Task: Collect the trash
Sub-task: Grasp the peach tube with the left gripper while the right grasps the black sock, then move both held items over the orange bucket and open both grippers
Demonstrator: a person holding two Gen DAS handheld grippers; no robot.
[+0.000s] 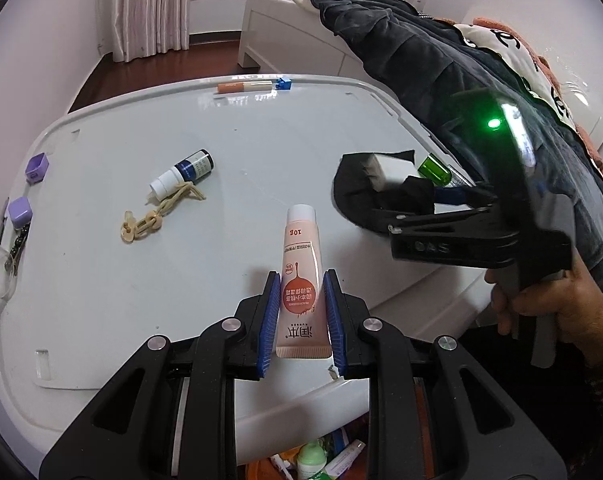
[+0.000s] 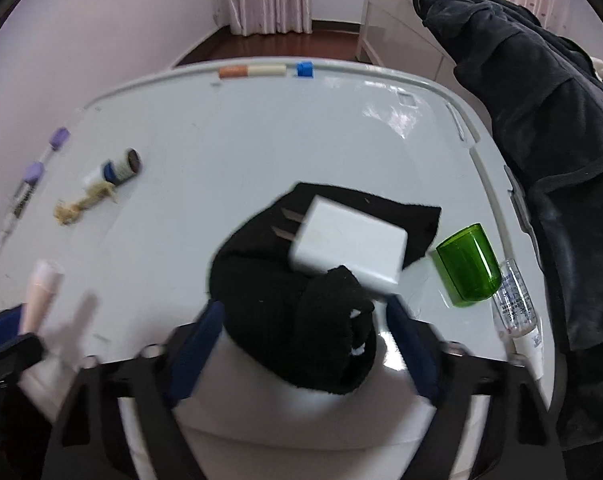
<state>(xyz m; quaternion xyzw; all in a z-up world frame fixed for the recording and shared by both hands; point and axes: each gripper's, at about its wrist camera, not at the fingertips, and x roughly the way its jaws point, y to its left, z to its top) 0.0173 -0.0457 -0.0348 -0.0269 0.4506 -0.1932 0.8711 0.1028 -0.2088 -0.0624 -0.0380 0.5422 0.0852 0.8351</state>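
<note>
We note that the right wrist view is motion-blurred: the pink tube (image 2: 41, 292) at its near left edge shows no legible print, and the left gripper (image 2: 5, 344) there is cut off by the frame. The small clear bottle (image 2: 517, 308) is partly hidden behind the green cap (image 2: 467, 264), its label too blurred to read. The white charger (image 2: 349, 244) covers part of the black cloth (image 2: 285, 320). In the left wrist view, the right gripper (image 1: 461, 196) has its fingertips hidden behind that cloth, and items in the container (image 1: 321, 456) below the table's near edge are cut off.
</note>
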